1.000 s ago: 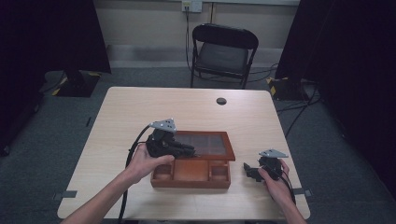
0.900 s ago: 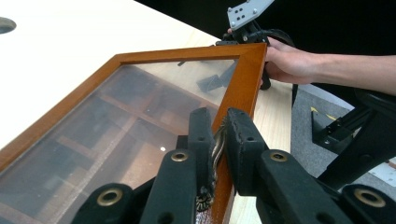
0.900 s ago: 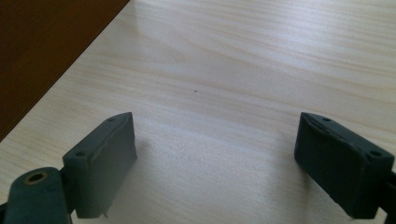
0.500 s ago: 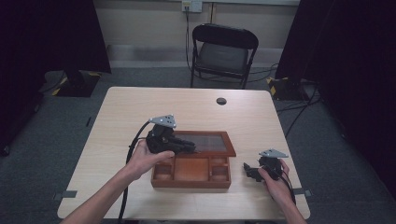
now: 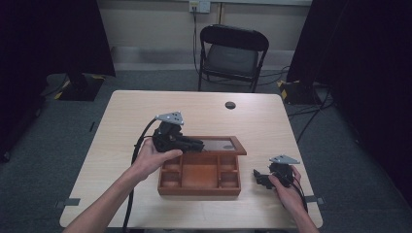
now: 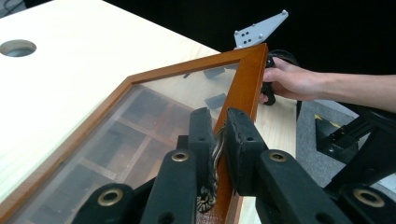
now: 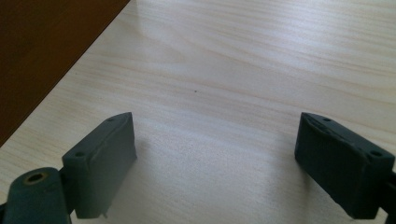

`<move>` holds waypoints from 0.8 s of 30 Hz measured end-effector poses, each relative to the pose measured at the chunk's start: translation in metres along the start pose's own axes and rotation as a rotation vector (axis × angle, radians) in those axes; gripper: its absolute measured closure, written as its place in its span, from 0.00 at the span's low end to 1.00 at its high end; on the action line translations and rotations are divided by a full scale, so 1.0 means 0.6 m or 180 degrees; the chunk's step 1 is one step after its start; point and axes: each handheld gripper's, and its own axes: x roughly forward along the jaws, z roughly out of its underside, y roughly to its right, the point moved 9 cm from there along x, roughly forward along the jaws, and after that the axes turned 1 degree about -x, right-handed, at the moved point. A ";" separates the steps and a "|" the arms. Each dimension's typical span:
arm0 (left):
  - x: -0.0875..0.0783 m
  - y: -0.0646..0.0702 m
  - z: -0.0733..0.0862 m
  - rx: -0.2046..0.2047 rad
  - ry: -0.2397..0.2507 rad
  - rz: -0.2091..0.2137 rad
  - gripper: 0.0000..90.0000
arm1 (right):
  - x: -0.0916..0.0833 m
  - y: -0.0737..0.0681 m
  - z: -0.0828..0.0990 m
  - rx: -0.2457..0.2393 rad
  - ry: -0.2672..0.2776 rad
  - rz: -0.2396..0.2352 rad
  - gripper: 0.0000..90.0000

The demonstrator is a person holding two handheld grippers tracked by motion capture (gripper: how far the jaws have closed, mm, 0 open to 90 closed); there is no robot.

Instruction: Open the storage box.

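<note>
Tabletop: wooden box at centre, glass lid raised. I judge it mid-swing. My left gripper has jaws pinched on the lid's brass clasp. Right gripper idles at 3 o'clock, jaws wide, empty. Next: follow the hinge arc.

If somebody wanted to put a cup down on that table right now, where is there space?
The far half of the table is bare wood apart from the small round hole. A strip left of the wooden box is free too. The near middle is crowded: the left gripper clamps the glass lid, and the right gripper rests beside the box.
</note>
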 end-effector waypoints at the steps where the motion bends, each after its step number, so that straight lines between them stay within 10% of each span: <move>1: 0.000 -0.001 -0.001 0.0017 -0.0020 -0.0005 0.90 | 0.000 0.000 0.000 0.0000 0.0000 0.0000 0.13; 24: -0.007 -0.013 -0.025 0.0045 0.0001 -0.0032 0.91 | 0.000 0.000 0.000 -0.0008 0.0003 -0.0002 0.13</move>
